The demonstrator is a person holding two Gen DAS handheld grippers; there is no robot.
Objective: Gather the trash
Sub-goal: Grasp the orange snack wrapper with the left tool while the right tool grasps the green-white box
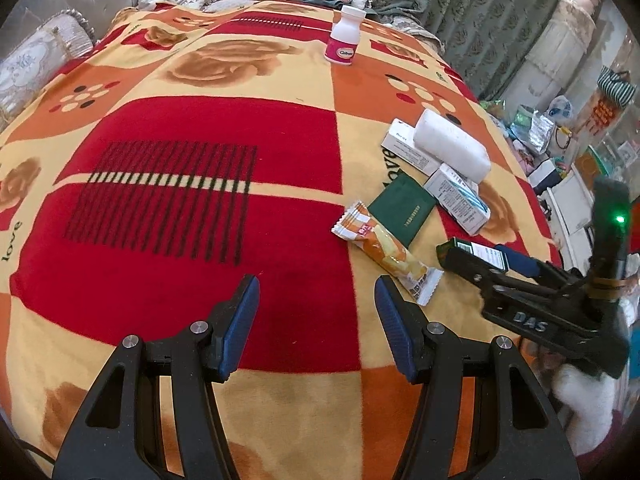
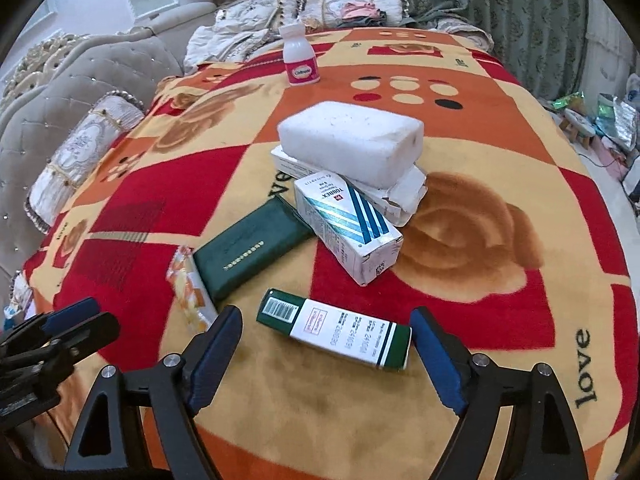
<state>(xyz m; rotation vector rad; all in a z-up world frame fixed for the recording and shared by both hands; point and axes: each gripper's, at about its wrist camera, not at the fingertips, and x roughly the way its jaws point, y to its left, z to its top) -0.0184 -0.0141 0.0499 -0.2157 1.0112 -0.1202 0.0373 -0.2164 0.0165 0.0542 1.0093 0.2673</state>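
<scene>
Trash lies on a patterned blanket (image 2: pixel 460 216). A green and white box (image 2: pixel 336 330) lies between the open fingers of my right gripper (image 2: pixel 326 322), which is not closed on it. Behind it lie a dark green pouch (image 2: pixel 248 250), an orange snack wrapper (image 2: pixel 188 292), a striped white carton (image 2: pixel 346 226), a white foam block (image 2: pixel 352 140) on a flat white box (image 2: pixel 404 194), and a white and pink bottle (image 2: pixel 300 58). My left gripper (image 1: pixel 318 290) is open and empty over the red blanket patch, left of the wrapper (image 1: pixel 386 252). The right gripper (image 1: pixel 480 264) shows at the green box (image 1: pixel 470 250).
Pillows (image 2: pixel 86 152) and a padded grey headboard (image 2: pixel 36 112) line the left and far side. Green curtains (image 2: pixel 500 0) hang behind. Bags and clutter (image 1: pixel 560 132) sit on the floor past the bed's right edge.
</scene>
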